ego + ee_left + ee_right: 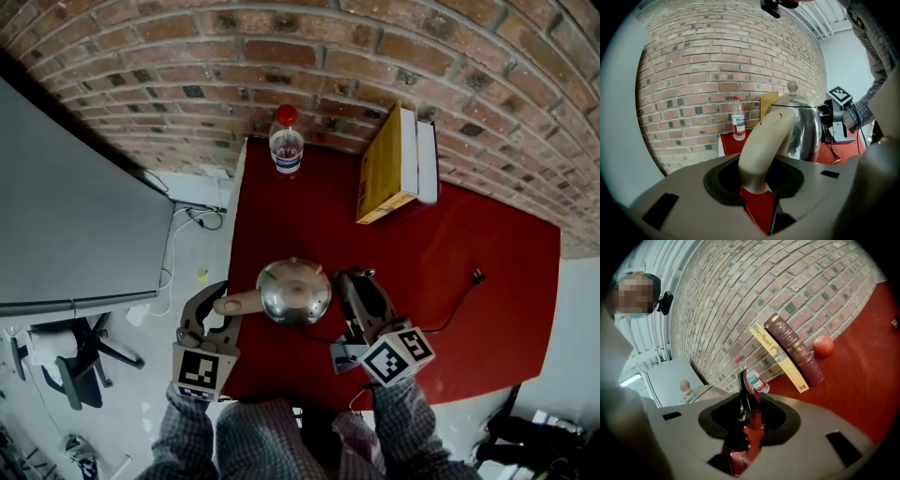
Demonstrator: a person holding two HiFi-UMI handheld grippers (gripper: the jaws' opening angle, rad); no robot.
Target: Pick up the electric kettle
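The steel electric kettle (295,291) stands near the front edge of the red table (487,262). Its beige handle (234,304) sticks out to the left. My left gripper (223,306) is shut on that handle, which fills the jaws in the left gripper view (764,145). My right gripper (351,281) sits against the kettle's right side. In the right gripper view a thin dark part of the kettle (743,394) stands between its jaws (749,420), with gaps on both sides. The lid's knob (684,386) shows to the left.
A water bottle (286,141) and two leaning books (394,164) stand at the back by the brick wall, with a red apple (824,346) beside the books. A black cord (455,302) trails right from the kettle. A chair (75,370) is on the floor at left.
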